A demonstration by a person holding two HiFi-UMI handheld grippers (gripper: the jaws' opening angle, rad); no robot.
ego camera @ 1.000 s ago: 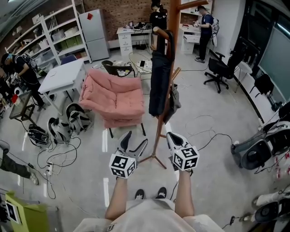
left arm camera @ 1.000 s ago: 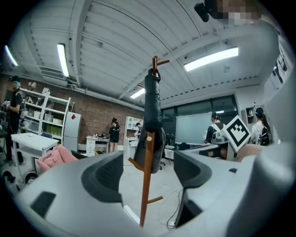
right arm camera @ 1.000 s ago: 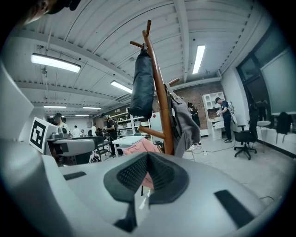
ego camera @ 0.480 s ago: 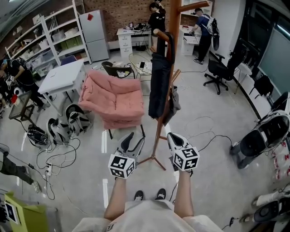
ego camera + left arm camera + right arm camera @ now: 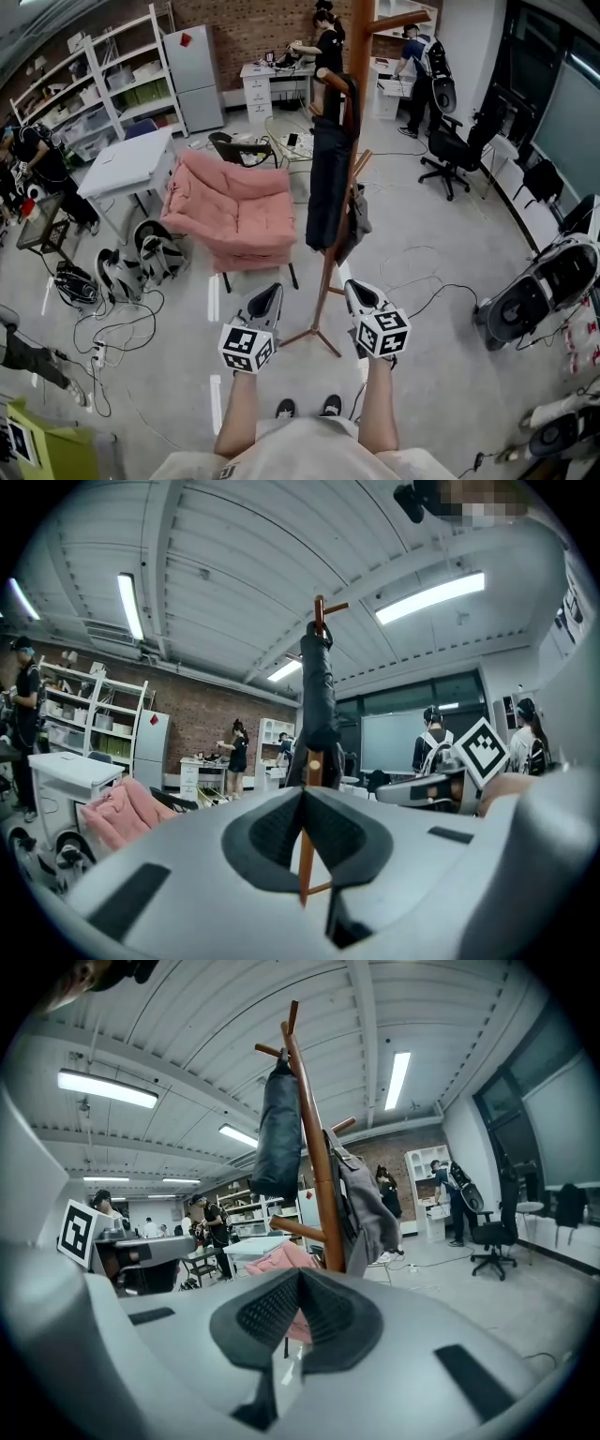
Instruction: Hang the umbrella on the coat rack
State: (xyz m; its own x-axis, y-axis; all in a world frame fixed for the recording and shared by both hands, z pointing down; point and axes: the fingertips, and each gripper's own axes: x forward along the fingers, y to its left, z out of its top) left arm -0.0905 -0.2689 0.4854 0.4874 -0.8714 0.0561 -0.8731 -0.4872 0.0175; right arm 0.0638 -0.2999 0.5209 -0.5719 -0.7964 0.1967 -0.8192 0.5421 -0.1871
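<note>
A dark folded umbrella [image 5: 330, 178] hangs upright from a top peg of the wooden coat rack [image 5: 360, 56], with a grey garment [image 5: 359, 214] on a lower peg. In the left gripper view the umbrella [image 5: 319, 696] stands straight ahead on the rack; in the right gripper view the umbrella [image 5: 277, 1129] hangs left of the pole [image 5: 314, 1166]. Both grippers are held low in front of the rack's feet, apart from it. My left gripper [image 5: 265, 302] [image 5: 302, 791] has just been closing and is shut on nothing. My right gripper [image 5: 359, 292] [image 5: 298, 1274] is shut and empty.
A pink armchair [image 5: 234, 211] stands left of the rack, a white table [image 5: 127, 159] behind it. Cables and bags [image 5: 112, 281] lie on the floor at left. An office chair [image 5: 450, 145] and a wheeled machine [image 5: 544, 291] are at right. People work at desks behind.
The left gripper's jaws, wide apart a second ago, have come together with nothing between them. The right gripper has kept still. The umbrella still hangs on the rack.
</note>
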